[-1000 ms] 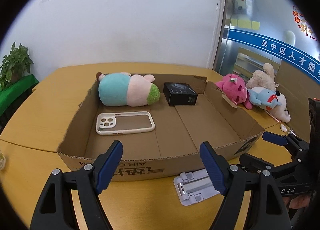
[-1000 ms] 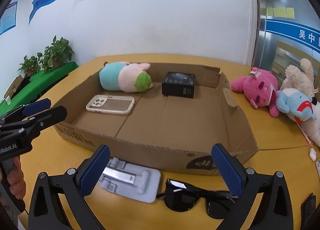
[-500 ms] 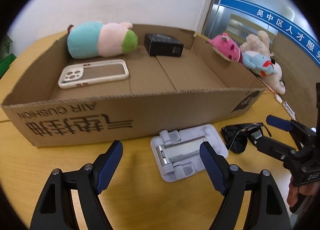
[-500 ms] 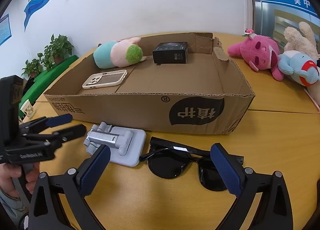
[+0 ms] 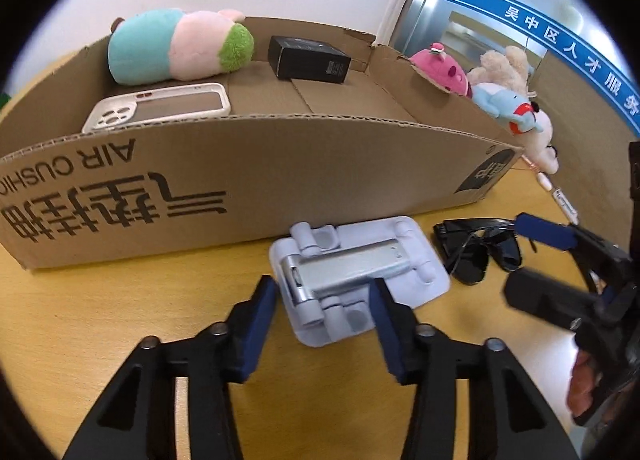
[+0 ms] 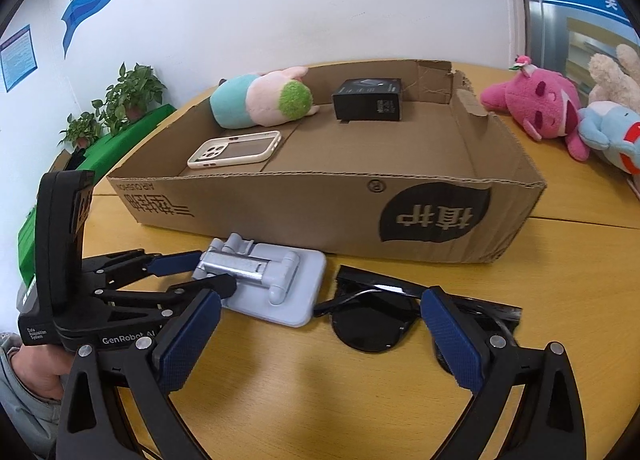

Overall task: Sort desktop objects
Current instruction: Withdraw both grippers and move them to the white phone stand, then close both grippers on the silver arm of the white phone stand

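A folded grey phone stand (image 5: 356,272) lies on the wooden table in front of the cardboard box (image 5: 248,176). My left gripper (image 5: 322,322) is open, its blue pads either side of the stand's near end; it also shows in the right wrist view (image 6: 192,272). Black sunglasses (image 6: 376,324) lie right of the stand (image 6: 276,288). My right gripper (image 6: 320,344) is open just above the sunglasses, also seen in the left wrist view (image 5: 536,256). The box (image 6: 440,216) holds a plush toy (image 5: 176,46), a phone case (image 5: 160,110) and a black box (image 5: 308,58).
Pink, beige and blue plush toys (image 6: 560,112) lie on the table right of the box. Potted plants (image 6: 116,104) stand far left by the wall. Small items (image 5: 560,196) lie near the table's right edge.
Both grippers have come down and forward. The left one has narrowed and now straddles the phone stand; the right one has closed in on the sunglasses.
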`<state>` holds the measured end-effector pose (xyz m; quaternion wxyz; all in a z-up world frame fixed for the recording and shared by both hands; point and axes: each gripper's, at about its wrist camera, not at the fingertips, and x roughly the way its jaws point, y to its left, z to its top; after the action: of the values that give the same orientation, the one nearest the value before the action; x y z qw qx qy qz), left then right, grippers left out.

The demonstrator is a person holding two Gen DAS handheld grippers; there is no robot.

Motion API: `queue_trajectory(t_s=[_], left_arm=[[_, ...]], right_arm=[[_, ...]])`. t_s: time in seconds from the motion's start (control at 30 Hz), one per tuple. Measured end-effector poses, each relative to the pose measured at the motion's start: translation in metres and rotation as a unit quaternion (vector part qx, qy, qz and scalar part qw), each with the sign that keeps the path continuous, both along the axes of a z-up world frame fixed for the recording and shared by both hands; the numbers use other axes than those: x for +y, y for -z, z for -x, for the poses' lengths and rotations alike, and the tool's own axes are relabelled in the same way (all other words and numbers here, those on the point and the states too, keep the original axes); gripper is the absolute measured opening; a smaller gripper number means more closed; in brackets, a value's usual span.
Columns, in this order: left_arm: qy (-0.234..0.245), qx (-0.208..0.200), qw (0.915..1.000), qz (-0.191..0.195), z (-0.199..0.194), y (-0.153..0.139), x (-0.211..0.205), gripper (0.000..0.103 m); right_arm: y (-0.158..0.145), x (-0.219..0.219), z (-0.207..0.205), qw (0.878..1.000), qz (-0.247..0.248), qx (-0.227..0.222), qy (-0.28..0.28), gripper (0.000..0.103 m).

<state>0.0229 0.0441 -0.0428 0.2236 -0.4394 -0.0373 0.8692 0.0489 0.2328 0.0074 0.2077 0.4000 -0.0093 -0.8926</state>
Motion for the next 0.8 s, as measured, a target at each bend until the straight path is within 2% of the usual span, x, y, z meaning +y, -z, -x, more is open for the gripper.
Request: queue_trajectory(t_s=[0.47,0.6,0.8], left_arm=[[-0.048,-0.014,0.9987,0.008,-0.017,-0.003,-0.032,0.042],[-0.071,-0.018,0.9972,0.012,-0.028,-0.004,-0.047,0.042],[-0.085,-0.02,0.9962,0.01,-0.035,-0.004,-0.057,0.042]], right_arm=[[0.015,-0.031,-0.001,0.999,0.007,-0.019,-0.037,0.101],[0.014,-0.045,-0.001,0.999,0.015,-0.009,-0.037,0.096],[0.025,-0.072,0.002,0.998,0.019,-0.026,-0.062,0.092]])
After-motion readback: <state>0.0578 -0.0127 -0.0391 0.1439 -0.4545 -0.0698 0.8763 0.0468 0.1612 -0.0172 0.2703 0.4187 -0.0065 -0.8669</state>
